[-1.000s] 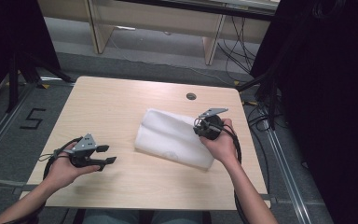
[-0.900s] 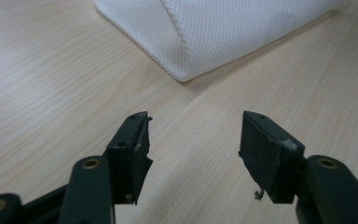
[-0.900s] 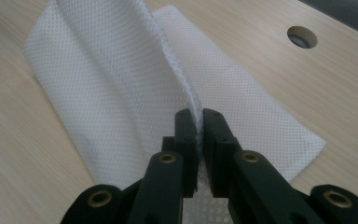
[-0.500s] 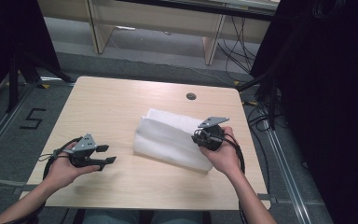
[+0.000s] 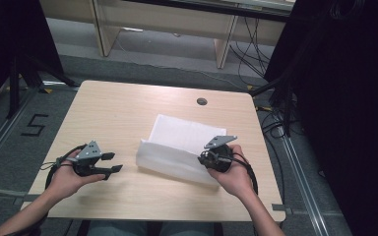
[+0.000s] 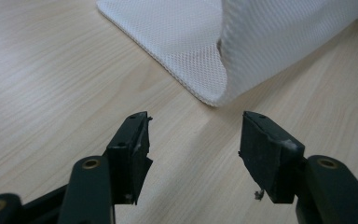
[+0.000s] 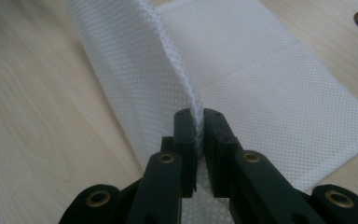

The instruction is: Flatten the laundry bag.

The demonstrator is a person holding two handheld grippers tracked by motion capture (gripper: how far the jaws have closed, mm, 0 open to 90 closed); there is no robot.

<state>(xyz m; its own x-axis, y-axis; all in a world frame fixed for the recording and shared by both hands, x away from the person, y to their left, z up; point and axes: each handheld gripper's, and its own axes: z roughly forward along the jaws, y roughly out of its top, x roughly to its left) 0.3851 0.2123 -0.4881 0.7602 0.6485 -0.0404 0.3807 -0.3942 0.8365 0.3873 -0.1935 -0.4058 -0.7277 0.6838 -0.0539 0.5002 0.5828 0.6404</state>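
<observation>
While the right claw (image 7: 199,122) pinches the white mesh cloth's (image 7: 261,79) lifted edge, the left claw (image 6: 193,140) gapes empty beside it.

The cloth (image 7: 265,88) is white, fine open mesh with a matt, dimpled weave. The tabletop (image 5: 118,113) looks like pale wood-grain laminate, smooth with a soft sheen. The jaws are matt black plastic with brass-coloured rivets.

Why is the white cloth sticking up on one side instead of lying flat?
The white mesh cloth isn't flat because the right gripper is shut on its near edge and lifts it, so that side stands up in a fold above the table. The left gripper is open beside it, touching nothing. Nothing looks torn or spilled.
</observation>
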